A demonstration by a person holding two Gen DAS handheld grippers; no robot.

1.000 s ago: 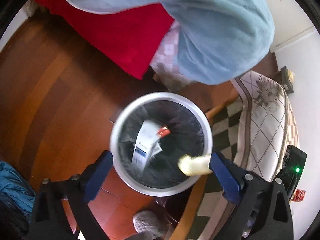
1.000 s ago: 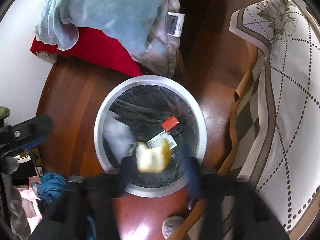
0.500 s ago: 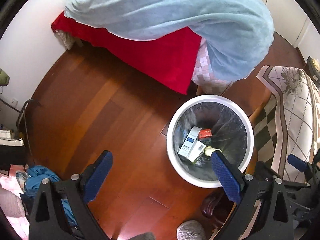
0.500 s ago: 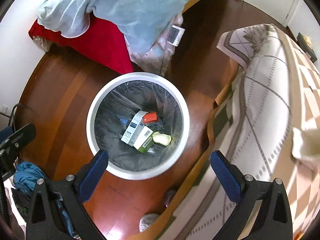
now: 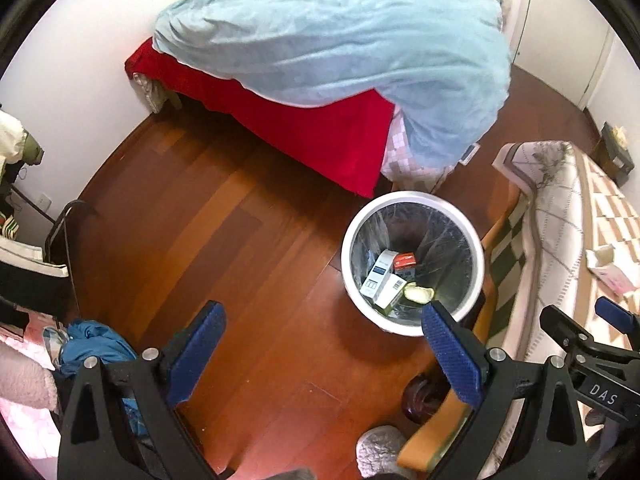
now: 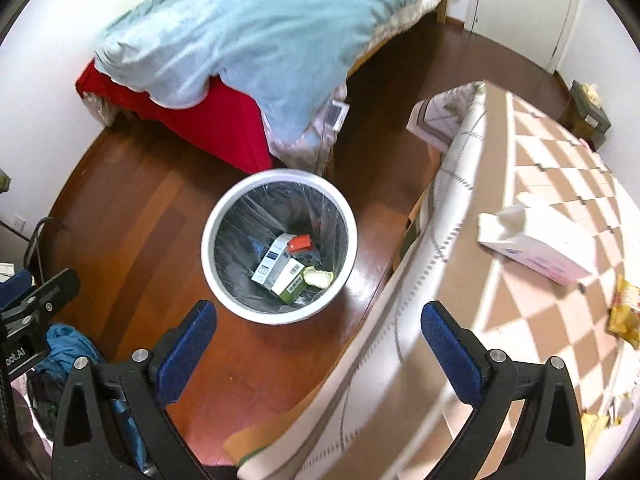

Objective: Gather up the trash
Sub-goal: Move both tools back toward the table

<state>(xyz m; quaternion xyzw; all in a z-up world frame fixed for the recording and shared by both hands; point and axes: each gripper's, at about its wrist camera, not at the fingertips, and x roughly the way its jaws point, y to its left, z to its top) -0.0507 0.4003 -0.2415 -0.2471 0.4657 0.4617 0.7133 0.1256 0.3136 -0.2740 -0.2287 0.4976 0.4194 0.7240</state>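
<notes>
A big bed [image 5: 280,128] with a red sheet [image 5: 320,132] stands by the white wall, and a soft light blue blanket [image 5: 340,40] is piled on top of it and hangs over one corner. The floor [image 5: 200,240] is shiny brown wood. On the other side is a table with a checked cloth [image 6: 540,280] in brown and white squares. A white and pink box [image 6: 536,248] lies on that cloth, and a yellow wrapper [image 6: 624,312] lies near the cloth's edge. Between the bed and the table, on the floor, stands a round white trash bin [image 6: 208,264] with a clear bag inside. The trash is at the bottom of the bin: a white and blue box [image 6: 272,260], a white and green box [image 6: 292,280] touching it, a small red box [image 6: 300,244], and a pale yellow scrap [image 6: 318,277] just beside the boxes. A blue cloth [image 5: 96,344] lies bunched on the floor near the left side. The left gripper [image 5: 324,352] is up above the floor beside the bin, its two blue fingers spread wide with nothing between them. The right gripper [image 6: 318,346] is above the edge of the table and the bin, and its blue fingers are also spread wide and hold nothing.
</notes>
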